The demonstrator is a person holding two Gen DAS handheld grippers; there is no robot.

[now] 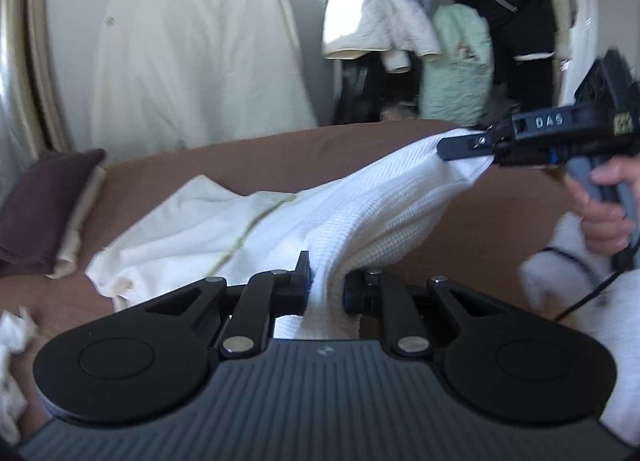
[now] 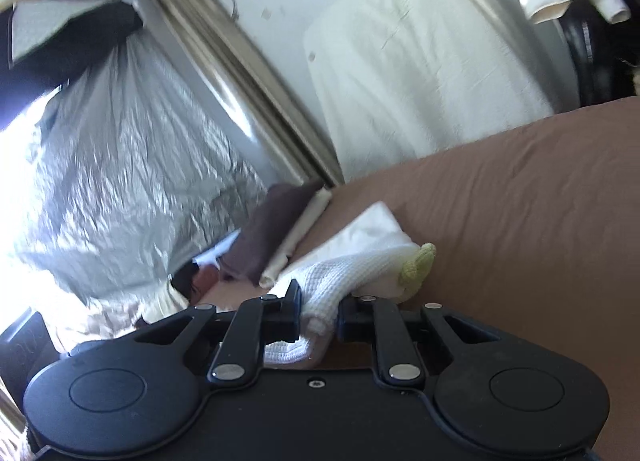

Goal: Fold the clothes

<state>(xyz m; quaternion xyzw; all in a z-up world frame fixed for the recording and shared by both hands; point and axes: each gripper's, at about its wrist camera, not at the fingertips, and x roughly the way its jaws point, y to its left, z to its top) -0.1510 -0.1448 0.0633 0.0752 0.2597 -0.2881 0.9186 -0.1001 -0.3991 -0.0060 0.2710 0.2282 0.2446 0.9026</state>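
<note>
Two grippers each have their fingers clamped on the same white waffle-knit garment (image 1: pixel 360 217): the left gripper (image 1: pixel 326 285) pinches a fold near the camera, and the right gripper (image 1: pixel 460 149) grips an edge farther off, raised above the brown bed (image 1: pixel 280 161). Between them the cloth stretches, its far end trailing onto a cream cloth (image 1: pixel 180 221) on the bed. A person's hand (image 1: pixel 604 205) holds the right gripper's handle.

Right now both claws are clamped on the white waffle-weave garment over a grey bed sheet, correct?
Not quite: the bed sheet is brown, as the left wrist view shows. Left claw and right claw are both clamped on the white waffle-weave garment.
</note>
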